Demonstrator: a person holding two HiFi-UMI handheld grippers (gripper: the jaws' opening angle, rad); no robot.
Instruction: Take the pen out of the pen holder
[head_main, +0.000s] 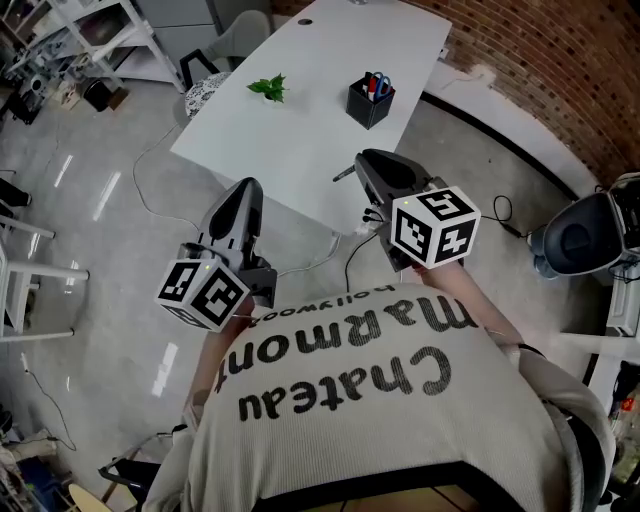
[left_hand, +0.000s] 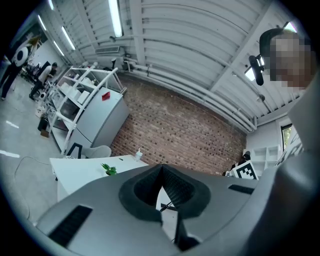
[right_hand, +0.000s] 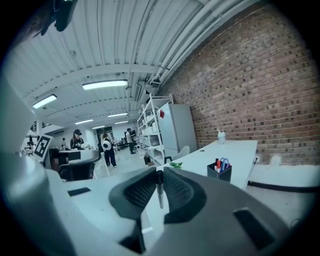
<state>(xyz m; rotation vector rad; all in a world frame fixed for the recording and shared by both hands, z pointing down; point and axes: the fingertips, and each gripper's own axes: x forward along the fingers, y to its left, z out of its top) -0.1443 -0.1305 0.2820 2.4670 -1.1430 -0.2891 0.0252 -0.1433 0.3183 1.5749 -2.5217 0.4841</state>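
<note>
Left gripper (head_main: 244, 192): well left of the pen holder (head_main: 368, 103) and nearer the person, about at the near edge of the white table (head_main: 300, 150). Its 2 jaws are closed tip to tip with nothing between them.

Small green plant (head_main: 270, 88): on the table, left of the pen holder and well apart from it.

Right gripper (head_main: 360, 165): on the near side of the pen holder, by the table's near corner. Jaws pinched on 1 slim dark pen (right_hand: 158, 192), which stands upright between the pads. The pen is clear of the holder and does not touch it.

Pen holder: black, square, upright near the table's right edge. Holds a red-capped pen and a blue-handled item, probably scissors; too small to tell for sure.
</note>
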